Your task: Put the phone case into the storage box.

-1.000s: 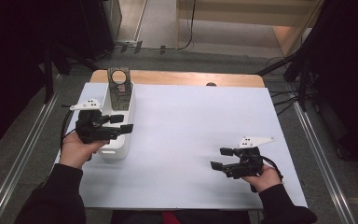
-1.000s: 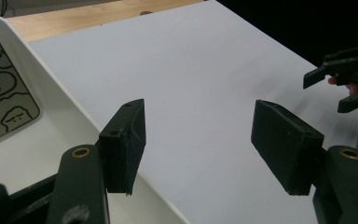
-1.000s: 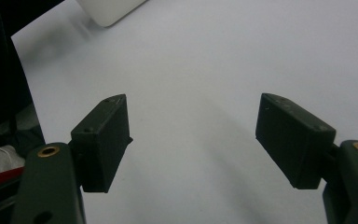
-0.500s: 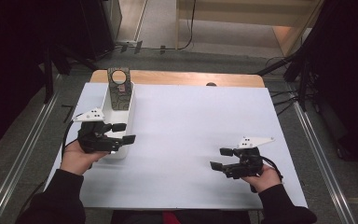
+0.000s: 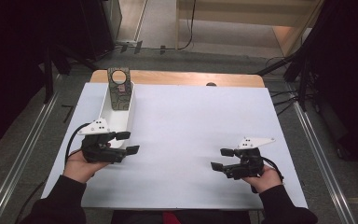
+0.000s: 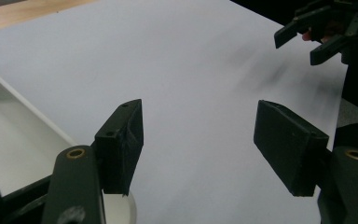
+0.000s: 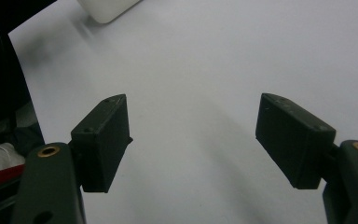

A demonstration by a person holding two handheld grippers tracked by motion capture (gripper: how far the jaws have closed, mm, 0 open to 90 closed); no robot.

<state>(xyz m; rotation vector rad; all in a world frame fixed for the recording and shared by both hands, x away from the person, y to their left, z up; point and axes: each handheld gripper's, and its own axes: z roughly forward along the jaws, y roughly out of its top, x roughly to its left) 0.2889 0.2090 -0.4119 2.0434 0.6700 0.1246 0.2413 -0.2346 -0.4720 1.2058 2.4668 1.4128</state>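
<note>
A long white tray [image 5: 106,112] lies along the left side of the white table, and a dark patterned flat part [image 5: 119,91] with a round hole leans in its far end. My left gripper [image 5: 127,142] is open over the tray's near end, with nothing between its jaws. In the left gripper view [image 6: 198,144] the tray's rim [image 6: 25,123] runs at the lower left and the other gripper [image 6: 321,35] shows at the top right. My right gripper [image 5: 222,159] is open and empty at the near right, above bare table [image 7: 193,140].
A wooden strip [image 5: 177,78] borders the table's far edge. Metal rails run along the floor on both sides. The white tray's end [image 7: 107,9] appears at the top of the right gripper view. The table's white sheet [image 5: 200,121] spreads between the two grippers.
My left gripper has drawn back toward the near edge, from beside the tray's middle to its near end. The right gripper has stayed put.
</note>
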